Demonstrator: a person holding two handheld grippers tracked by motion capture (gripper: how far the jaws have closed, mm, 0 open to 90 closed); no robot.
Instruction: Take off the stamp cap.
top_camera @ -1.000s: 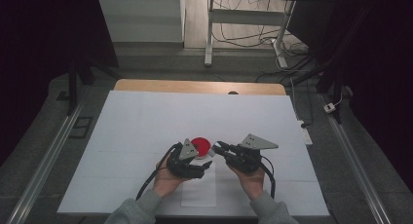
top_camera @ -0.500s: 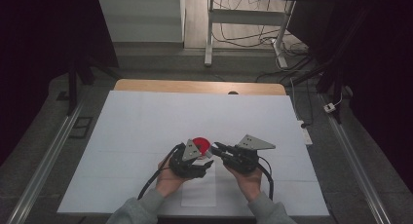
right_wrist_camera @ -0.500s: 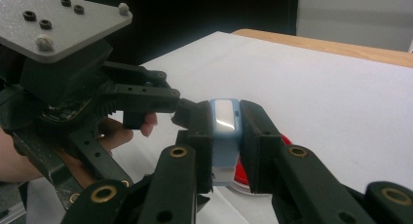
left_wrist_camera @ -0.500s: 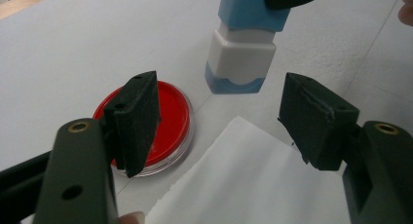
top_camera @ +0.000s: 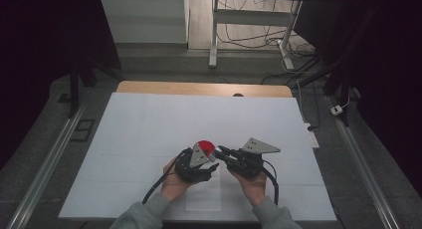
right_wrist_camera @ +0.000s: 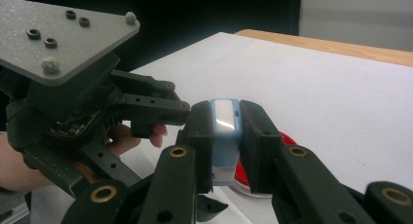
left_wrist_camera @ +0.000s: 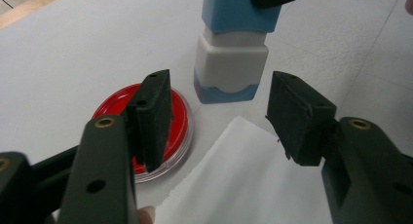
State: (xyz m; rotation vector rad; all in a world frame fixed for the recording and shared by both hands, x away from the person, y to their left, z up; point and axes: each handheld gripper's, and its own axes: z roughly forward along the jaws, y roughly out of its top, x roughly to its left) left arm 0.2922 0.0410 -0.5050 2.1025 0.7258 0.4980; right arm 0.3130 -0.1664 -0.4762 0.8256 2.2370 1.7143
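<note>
A blue and white stamp [right_wrist_camera: 223,136] stands upright between the jaws of my right gripper [right_wrist_camera: 225,118], which is shut on its upper body. In the left gripper view the stamp [left_wrist_camera: 231,63] has its base low over the white table, just right of a round red ink pad [left_wrist_camera: 178,118] in a clear dish. My left gripper [left_wrist_camera: 226,114] is open, its jaws apart in front of the stamp and over the corner of a white paper sheet [left_wrist_camera: 243,180]. In the high view both grippers meet at the front centre, left gripper [top_camera: 209,159] and right gripper [top_camera: 223,152], beside the red ink pad [top_camera: 204,145].
The white table [top_camera: 149,129] spreads wide to the left, right and far side of the hands. The paper sheet [top_camera: 204,199] lies at the front edge between the forearms. A wooden strip [top_camera: 199,88] borders the far edge. Cables trail from both grippers towards the person.
The left gripper has edged a little to the right, closer to the red pad and the stamp. The right gripper has hardly moved and still grips the stamp.
</note>
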